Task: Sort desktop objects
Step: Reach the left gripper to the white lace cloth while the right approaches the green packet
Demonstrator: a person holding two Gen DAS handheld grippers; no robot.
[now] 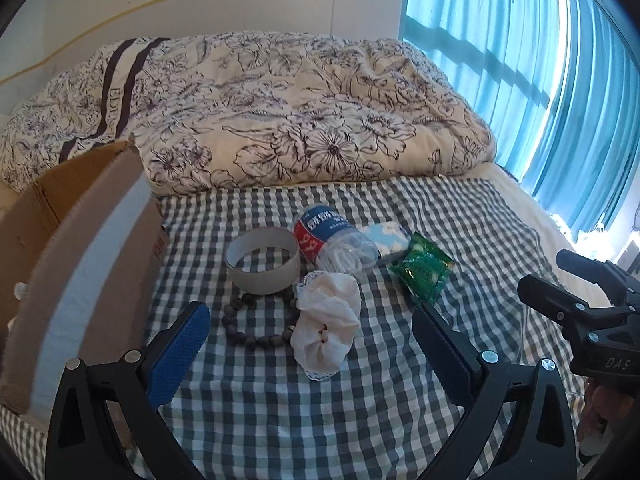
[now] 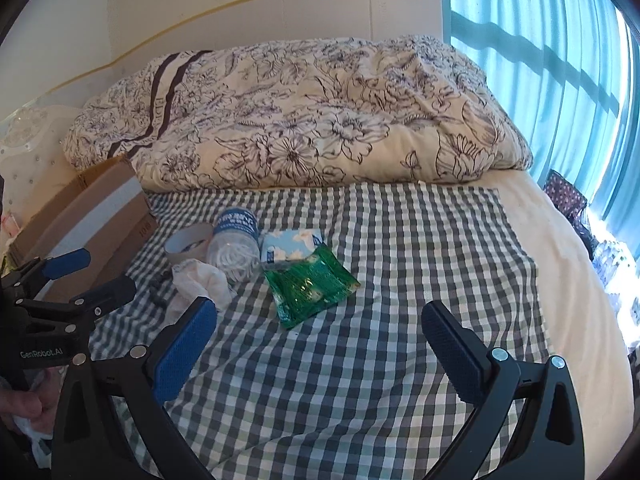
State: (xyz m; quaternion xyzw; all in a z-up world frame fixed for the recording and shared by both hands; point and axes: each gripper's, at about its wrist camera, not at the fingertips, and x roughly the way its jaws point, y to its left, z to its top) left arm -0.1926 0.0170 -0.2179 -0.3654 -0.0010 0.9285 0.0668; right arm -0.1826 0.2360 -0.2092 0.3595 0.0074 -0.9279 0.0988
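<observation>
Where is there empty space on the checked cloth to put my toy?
Bare checked cloth lies right of the green packet, out to the cream sheet. Crowded: bottle, tape ring, beads, white scrunchie, beside the cardboard box.

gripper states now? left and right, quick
Left gripper: open, holding nothing, above the bead bracelet and white cloth.
Right gripper: open, holding nothing, over the checked cloth.

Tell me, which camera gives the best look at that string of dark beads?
The left wrist view: the bead bracelet lies nearly whole between the cardboard ring and the white scrunchie. In the right wrist view, only a few beads show beside the scrunchie.
</observation>
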